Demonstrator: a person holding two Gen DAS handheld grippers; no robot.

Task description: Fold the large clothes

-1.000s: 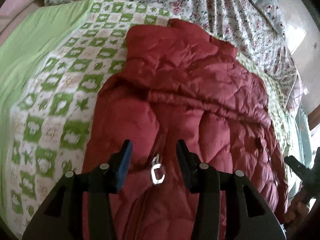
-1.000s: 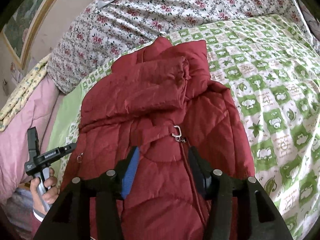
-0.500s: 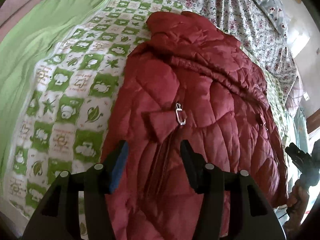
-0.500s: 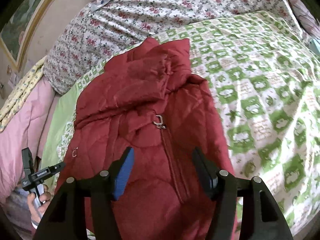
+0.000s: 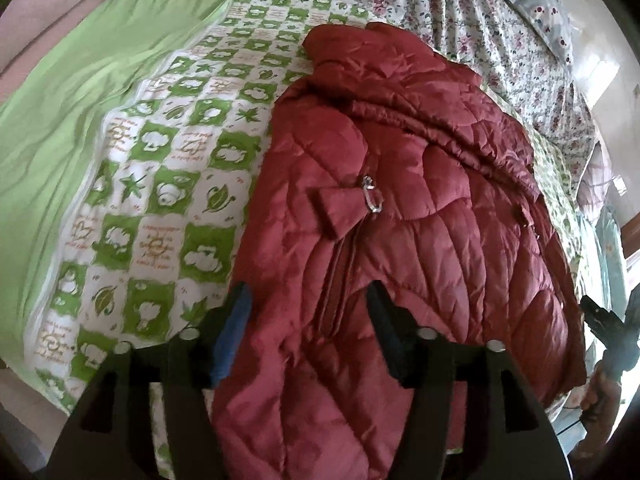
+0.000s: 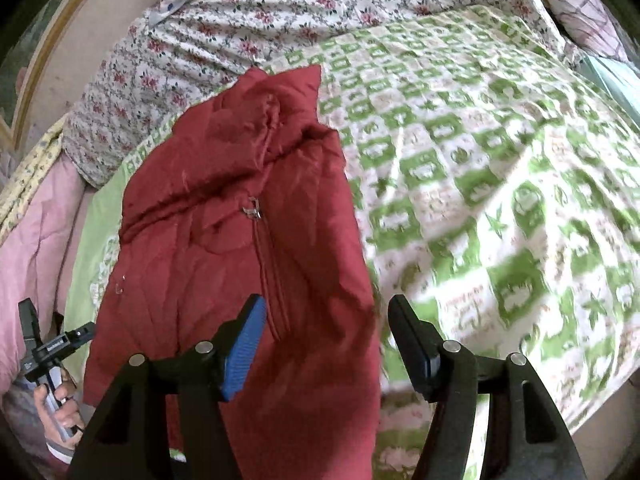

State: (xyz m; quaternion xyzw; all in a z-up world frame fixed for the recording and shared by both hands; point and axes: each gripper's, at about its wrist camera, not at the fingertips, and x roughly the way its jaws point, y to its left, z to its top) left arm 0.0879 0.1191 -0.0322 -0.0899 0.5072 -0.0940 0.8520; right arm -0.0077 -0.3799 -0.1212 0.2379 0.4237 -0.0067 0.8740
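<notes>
A dark red quilted puffer jacket (image 5: 400, 208) lies folded lengthwise on the bed, its hood at the far end and a silver zipper pull (image 5: 372, 196) near the collar. It also shows in the right wrist view (image 6: 240, 248), with the zipper pull (image 6: 253, 209). My left gripper (image 5: 308, 320) is open and empty above the jacket's near left edge. My right gripper (image 6: 326, 328) is open and empty above the jacket's near right edge. Each gripper appears at the edge of the other's view, the right gripper (image 5: 608, 332) and the left gripper (image 6: 48, 348).
The bed carries a green and white patterned quilt (image 6: 480, 184) with a plain green border (image 5: 68, 128). A floral sheet (image 6: 280, 12) covers the far end. Pink bedding (image 6: 28, 232) lies beside the bed.
Both grippers have pulled back toward the near edge of the bed and apart. The jacket looks smaller and farther off. It has not moved.
</notes>
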